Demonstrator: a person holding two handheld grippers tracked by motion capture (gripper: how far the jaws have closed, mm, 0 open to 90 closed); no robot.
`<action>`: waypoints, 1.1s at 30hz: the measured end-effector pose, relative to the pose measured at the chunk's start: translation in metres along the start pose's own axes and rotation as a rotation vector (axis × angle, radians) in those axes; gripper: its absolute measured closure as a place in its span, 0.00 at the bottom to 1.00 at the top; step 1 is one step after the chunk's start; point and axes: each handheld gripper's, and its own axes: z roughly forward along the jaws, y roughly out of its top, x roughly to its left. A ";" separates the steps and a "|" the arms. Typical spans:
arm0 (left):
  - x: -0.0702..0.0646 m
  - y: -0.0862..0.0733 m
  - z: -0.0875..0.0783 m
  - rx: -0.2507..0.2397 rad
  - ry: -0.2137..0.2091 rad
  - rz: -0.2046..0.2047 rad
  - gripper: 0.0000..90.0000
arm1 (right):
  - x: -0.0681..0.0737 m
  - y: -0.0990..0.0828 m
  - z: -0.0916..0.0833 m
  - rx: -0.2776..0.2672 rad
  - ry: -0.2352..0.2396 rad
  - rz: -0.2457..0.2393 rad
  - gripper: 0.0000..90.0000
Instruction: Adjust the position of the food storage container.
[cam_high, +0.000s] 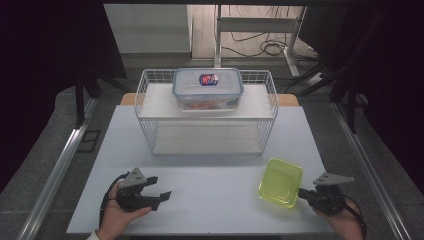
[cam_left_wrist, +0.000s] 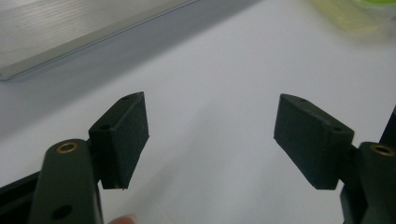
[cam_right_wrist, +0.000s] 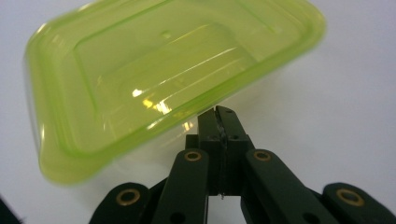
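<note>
A translucent yellow-green plastic container (cam_high: 281, 181) is at the front right of the white table (cam_high: 210, 200). In the right gripper view this green container (cam_right_wrist: 154, 79) hangs tilted, its open side toward the camera. My right gripper (cam_right_wrist: 218, 114) is shut on its near rim, jaws pressed together with the thin edge between them. In the high view the right gripper (cam_high: 301, 192) meets the container's near right corner. My left gripper (cam_high: 160, 187) rests at the front left, held in a hand, with its jaws open. Between the spread left gripper (cam_left_wrist: 210, 135) pads there is only bare table.
A white wire basket rack (cam_high: 142, 90) with two shelves stands at the back middle of the table. On its upper shelf sits a clear lidded box (cam_high: 207, 87) with a blue label and orange contents. Metal rails run along both sides of the table.
</note>
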 end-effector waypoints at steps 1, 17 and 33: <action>0.000 0.000 0.000 0.000 0.001 -0.001 0.29 | 0.004 0.001 0.001 -0.001 0.010 -0.010 0.99; 0.001 0.000 -0.001 -0.002 0.000 -0.003 0.29 | 0.009 0.011 -0.023 -0.037 0.047 -0.018 0.99; 0.002 -0.002 -0.002 -0.005 -0.008 -0.015 0.29 | -0.039 0.047 0.029 0.013 -0.020 0.056 0.99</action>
